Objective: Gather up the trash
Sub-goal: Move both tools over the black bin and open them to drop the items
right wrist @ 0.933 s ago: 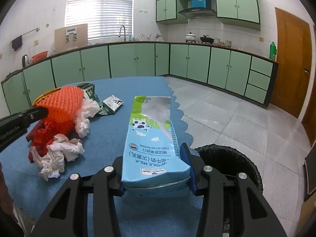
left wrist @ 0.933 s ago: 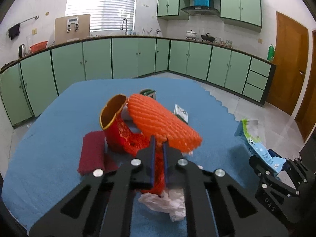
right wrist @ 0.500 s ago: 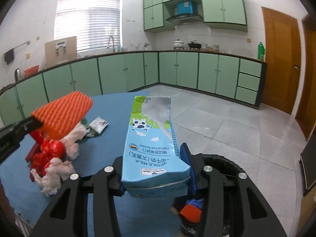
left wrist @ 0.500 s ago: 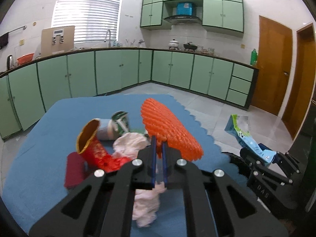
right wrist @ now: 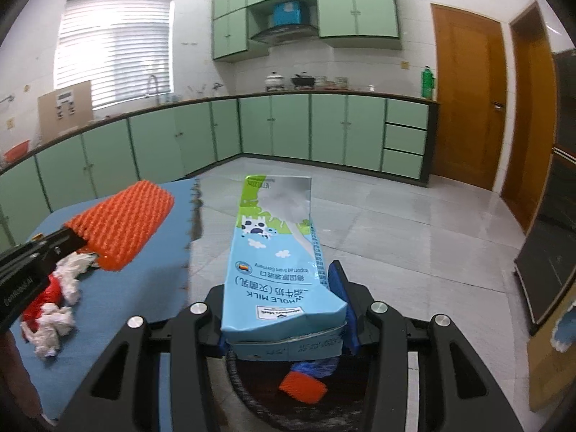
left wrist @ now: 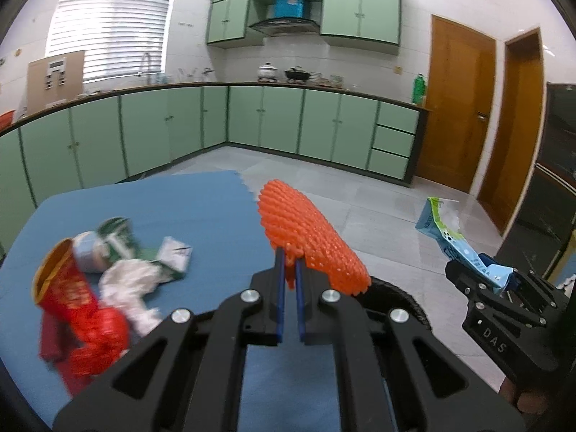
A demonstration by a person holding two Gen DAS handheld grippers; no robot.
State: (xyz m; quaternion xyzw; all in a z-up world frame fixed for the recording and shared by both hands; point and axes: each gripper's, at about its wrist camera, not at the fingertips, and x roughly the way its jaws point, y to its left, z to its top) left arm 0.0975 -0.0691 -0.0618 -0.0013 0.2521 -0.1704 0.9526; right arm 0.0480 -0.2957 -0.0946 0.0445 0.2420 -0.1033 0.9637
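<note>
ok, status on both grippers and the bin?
Left gripper shut on orange foam net sleeve. Right gripper clamps blue milk carton above black bin. Nothing in the way.

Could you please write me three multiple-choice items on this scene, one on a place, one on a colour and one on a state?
1. Where is the milk carton?
A. lying on the blue table
B. between the right gripper's fingers, above the bin
C. on the kitchen counter

2. What colour is the foam net in the left gripper?
A. orange
B. green
C. white

3. How do the left gripper's jaws stand?
A. wide open with nothing between them
B. out of view
C. shut on the net's edge

Answers:
1 B: the right wrist view shows the blue pads clamping the carton's base, with the black bin below it.
2 A: both views show it bright orange.
3 C: the left wrist view shows the two blue fingers close together, pinching the net.
</note>
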